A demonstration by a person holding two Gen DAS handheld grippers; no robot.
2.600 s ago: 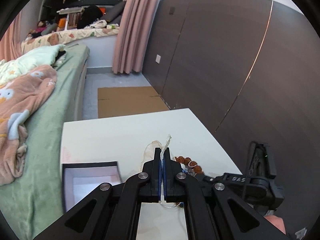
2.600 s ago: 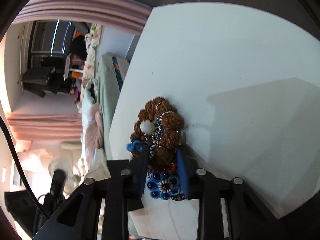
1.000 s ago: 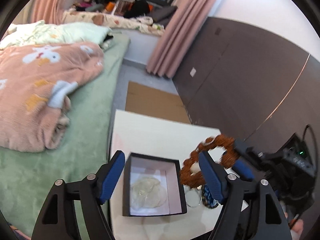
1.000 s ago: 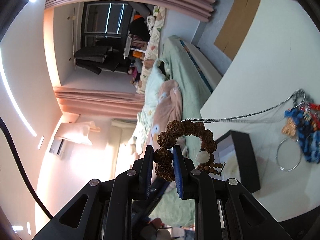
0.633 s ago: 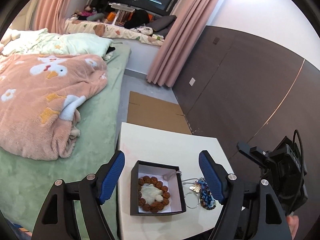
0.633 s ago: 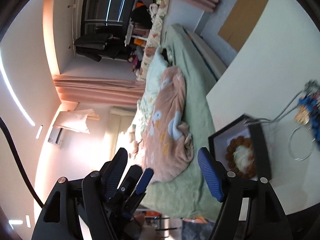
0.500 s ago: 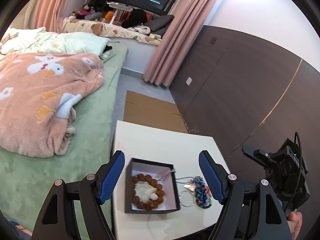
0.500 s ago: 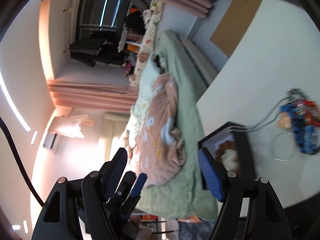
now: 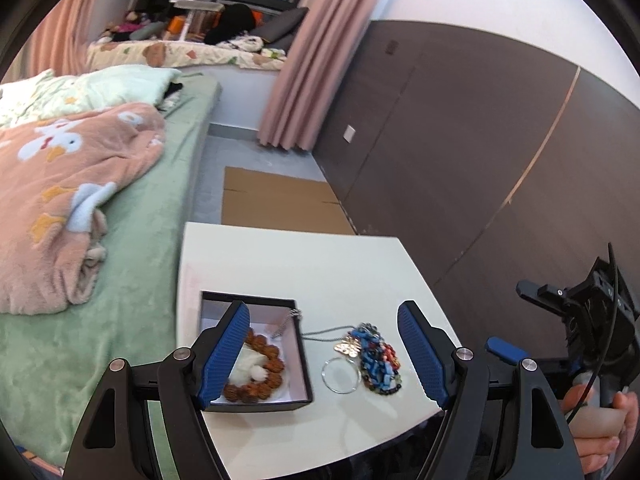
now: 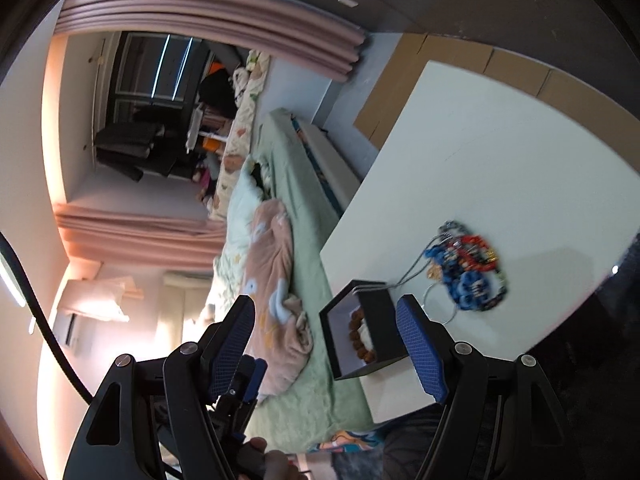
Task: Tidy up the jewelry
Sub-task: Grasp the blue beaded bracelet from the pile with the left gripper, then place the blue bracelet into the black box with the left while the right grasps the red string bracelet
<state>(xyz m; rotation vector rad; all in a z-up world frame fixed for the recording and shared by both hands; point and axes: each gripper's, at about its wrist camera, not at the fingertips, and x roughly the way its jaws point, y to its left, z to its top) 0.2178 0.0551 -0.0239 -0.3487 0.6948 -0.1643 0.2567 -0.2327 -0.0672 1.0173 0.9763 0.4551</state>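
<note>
Both grippers — left gripper [image 9: 324, 352], right gripper [image 10: 326, 340] — spread wide, empty, held high above the box [image 9: 302, 364] to survey the remaining beaded pile [image 9: 376, 356].

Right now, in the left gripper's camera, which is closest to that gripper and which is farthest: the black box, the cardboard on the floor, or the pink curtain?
1. The black box on the white table, partly behind the left gripper's left finger.
2. The cardboard, flat on the floor beyond the table's far edge.
3. The pink curtain, hanging farther back beside the dark wall.
</note>
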